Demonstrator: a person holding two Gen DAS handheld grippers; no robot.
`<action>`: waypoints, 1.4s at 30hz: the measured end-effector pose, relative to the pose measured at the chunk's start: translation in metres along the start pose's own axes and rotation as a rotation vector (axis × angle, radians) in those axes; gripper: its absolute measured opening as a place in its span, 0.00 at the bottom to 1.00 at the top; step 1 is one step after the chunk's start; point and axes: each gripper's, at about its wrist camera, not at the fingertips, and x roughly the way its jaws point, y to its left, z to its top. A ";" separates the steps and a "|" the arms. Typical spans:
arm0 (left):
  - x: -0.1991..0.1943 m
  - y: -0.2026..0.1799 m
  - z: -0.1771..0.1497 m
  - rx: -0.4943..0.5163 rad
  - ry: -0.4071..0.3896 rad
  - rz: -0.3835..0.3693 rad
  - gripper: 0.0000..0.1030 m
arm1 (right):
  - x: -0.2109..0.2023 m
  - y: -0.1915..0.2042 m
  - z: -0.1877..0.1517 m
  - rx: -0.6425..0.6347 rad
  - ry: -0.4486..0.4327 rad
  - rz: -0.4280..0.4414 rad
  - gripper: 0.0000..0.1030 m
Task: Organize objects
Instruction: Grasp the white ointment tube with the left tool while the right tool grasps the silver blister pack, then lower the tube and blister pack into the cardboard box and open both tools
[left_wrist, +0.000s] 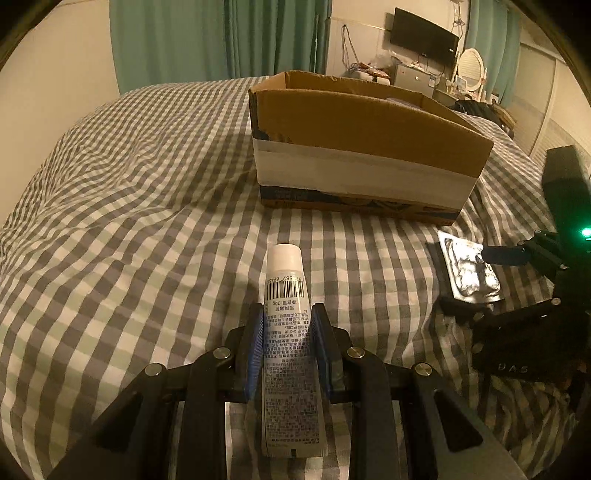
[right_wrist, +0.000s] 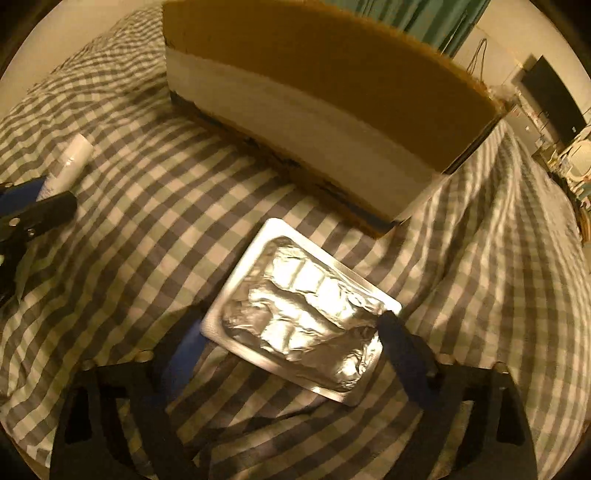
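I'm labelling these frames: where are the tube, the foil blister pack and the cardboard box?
tube (left_wrist: 286, 332), left wrist view, printed body between the pads
foil blister pack (right_wrist: 303, 314), right wrist view, crinkled foil middle
cardboard box (left_wrist: 369, 147), left wrist view, near side wall

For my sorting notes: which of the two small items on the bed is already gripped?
The white tube, pinched between the left gripper's fingers. The foil blister pack lies on the checked cover.

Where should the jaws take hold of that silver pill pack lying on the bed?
Probably across its short width, coming down from above. The pill pack lies flat on the soft bedspread, too thin to grab by its faces, so one jaw goes on each long edge. The right gripper already straddles it that way.
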 end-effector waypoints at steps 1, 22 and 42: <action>0.000 0.000 0.000 -0.002 0.004 -0.001 0.25 | -0.004 0.001 -0.001 -0.003 -0.015 -0.005 0.74; -0.028 -0.012 0.012 0.006 -0.049 -0.050 0.25 | -0.105 -0.049 -0.014 0.139 -0.365 -0.052 0.06; -0.057 -0.024 0.130 0.029 -0.177 -0.090 0.25 | -0.213 -0.079 0.072 0.115 -0.629 -0.037 0.06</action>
